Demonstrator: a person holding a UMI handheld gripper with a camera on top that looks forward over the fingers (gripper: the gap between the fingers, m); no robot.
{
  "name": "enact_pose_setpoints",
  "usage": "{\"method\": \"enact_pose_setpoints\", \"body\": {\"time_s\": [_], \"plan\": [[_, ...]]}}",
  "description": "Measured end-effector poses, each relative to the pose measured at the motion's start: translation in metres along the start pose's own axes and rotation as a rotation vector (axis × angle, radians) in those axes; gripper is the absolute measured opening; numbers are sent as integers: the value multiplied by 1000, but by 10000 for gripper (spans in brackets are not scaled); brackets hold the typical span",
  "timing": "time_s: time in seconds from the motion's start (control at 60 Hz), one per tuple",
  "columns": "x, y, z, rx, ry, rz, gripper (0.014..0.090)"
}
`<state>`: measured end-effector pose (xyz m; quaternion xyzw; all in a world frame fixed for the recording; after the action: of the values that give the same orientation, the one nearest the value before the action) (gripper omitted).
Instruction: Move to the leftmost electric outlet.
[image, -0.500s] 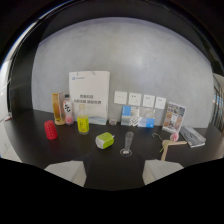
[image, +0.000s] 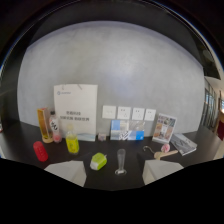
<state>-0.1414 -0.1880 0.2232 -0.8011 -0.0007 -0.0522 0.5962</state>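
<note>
A row of several white outlet plates hangs on the grey wall behind the dark table. The leftmost outlet (image: 109, 112) is just right of a white paper bag (image: 76, 112), and the other plates (image: 137, 114) follow to its right. My gripper (image: 112, 176) is open, well short of the wall, with its pale fingertips (image: 65, 172) spread wide and holding nothing. The outlet lies far beyond the fingers, roughly in line with the gap between them.
Just ahead of the fingers stand a clear glass cylinder (image: 120, 162) and a yellow-green block (image: 98, 160). On the left are a red cup (image: 39, 151), a yellow cup (image: 72, 144), an amber bottle (image: 44, 125). Blue packets (image: 125, 131), a picture card (image: 165, 128) and a wooden spoon (image: 165, 154) sit right.
The whole scene now sits lower and a little further left in view, so the gripper has swung slightly up and right. The fingers stay apart.
</note>
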Motion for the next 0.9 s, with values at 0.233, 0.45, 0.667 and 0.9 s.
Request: {"method": "enact_pose_setpoints", "body": {"time_s": [0.233, 0.45, 0.667, 0.9], "plan": [[8, -52, 86, 43, 34, 0, 855], [-3, -63, 197, 3, -7, 7, 852], [-17, -54, 296, -86, -57, 13, 855], [-21, -43, 360, -110, -62, -2, 855]]}}
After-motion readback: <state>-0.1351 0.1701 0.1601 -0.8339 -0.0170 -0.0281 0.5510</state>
